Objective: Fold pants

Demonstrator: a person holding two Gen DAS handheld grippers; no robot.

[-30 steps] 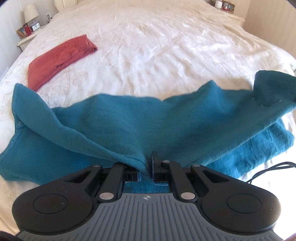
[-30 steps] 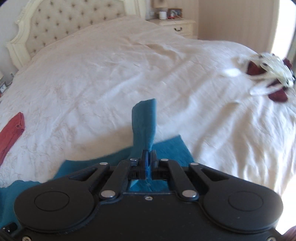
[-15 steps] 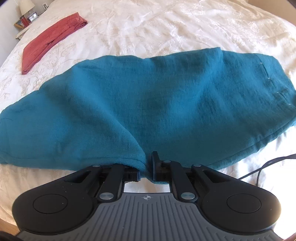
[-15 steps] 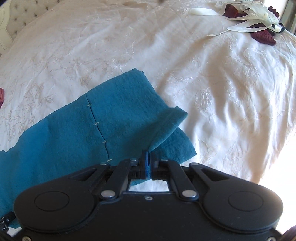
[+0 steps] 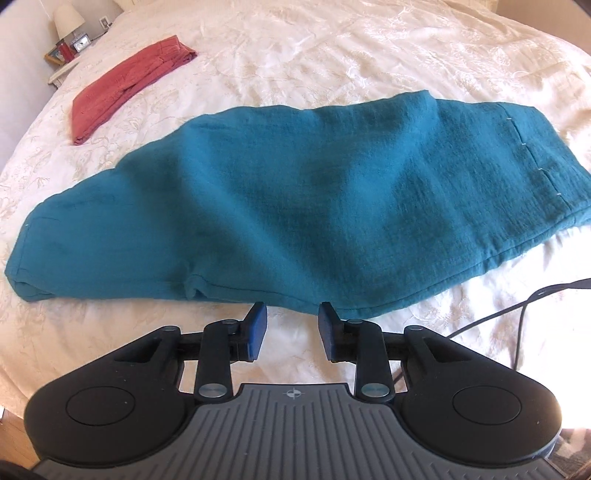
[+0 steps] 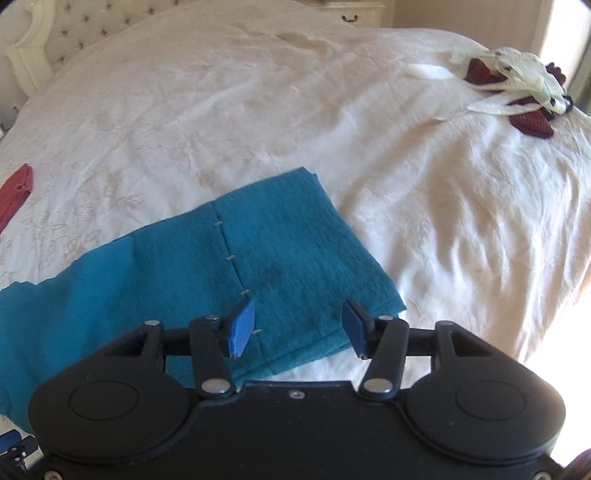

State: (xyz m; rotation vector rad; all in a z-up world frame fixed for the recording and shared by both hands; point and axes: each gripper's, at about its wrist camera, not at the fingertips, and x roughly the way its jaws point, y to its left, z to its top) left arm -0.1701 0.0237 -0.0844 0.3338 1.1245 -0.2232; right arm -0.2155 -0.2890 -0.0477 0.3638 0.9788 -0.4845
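Note:
The teal pants [image 5: 303,199] lie folded lengthwise, one leg on the other, flat across the white bedspread [image 5: 332,48]. My left gripper [image 5: 291,314] is open and empty, just off the pants' near edge. In the right wrist view the hem end of the pants [image 6: 258,258] lies flat with a stitched seam line. My right gripper [image 6: 297,315] is open and empty, hovering over that hem end near its corner.
Folded red pants [image 5: 125,85] lie at the far left of the bed. A white and dark red bundle of garments [image 6: 517,85] lies at the far right. A black cable [image 5: 535,306] runs over the bedspread at right. A nightstand with a lamp [image 5: 66,33] stands beyond the bed.
Both grippers brought the lifted teal leg down over the other leg, then opened and let go. The pants now lie flat and both grippers have drawn back slightly.

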